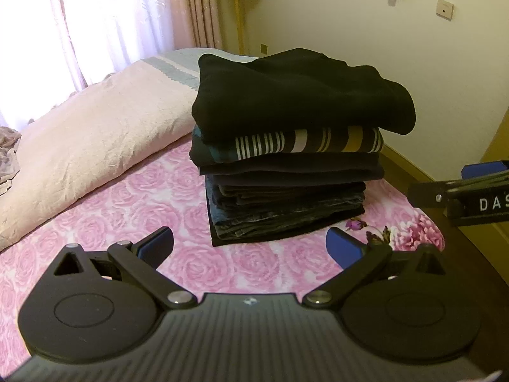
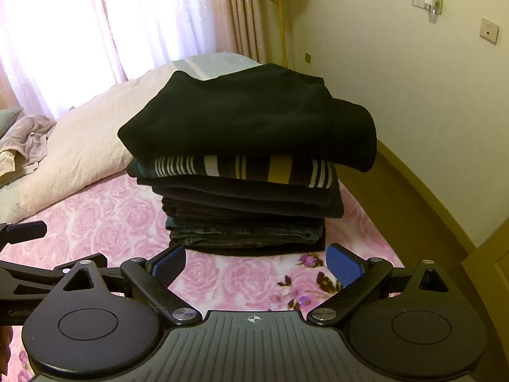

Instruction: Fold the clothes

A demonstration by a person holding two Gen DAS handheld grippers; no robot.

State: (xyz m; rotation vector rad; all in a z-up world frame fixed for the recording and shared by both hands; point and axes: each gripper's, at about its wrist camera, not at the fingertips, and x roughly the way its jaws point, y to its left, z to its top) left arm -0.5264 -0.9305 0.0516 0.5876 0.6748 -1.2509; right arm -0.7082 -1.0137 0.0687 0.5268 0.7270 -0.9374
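Observation:
A stack of folded clothes (image 1: pixel 286 165) stands on the pink rose-patterned bed; it also shows in the right wrist view (image 2: pixel 248 184). A black garment (image 1: pixel 296 95) lies folded on top, over a striped one (image 1: pixel 305 141) and dark jeans below. My left gripper (image 1: pixel 251 246) is open and empty, just short of the stack's base. My right gripper (image 2: pixel 256 262) is open and empty, also just in front of the stack. The right gripper's body shows at the left wrist view's right edge (image 1: pixel 470 200).
A pale pink quilt (image 1: pixel 89 152) lies rolled along the left of the bed. Crumpled grey cloth (image 2: pixel 28 140) lies far left. The bed's right edge (image 1: pixel 432 222) drops off near a cream wall (image 1: pixel 429 79). Curtains hang behind.

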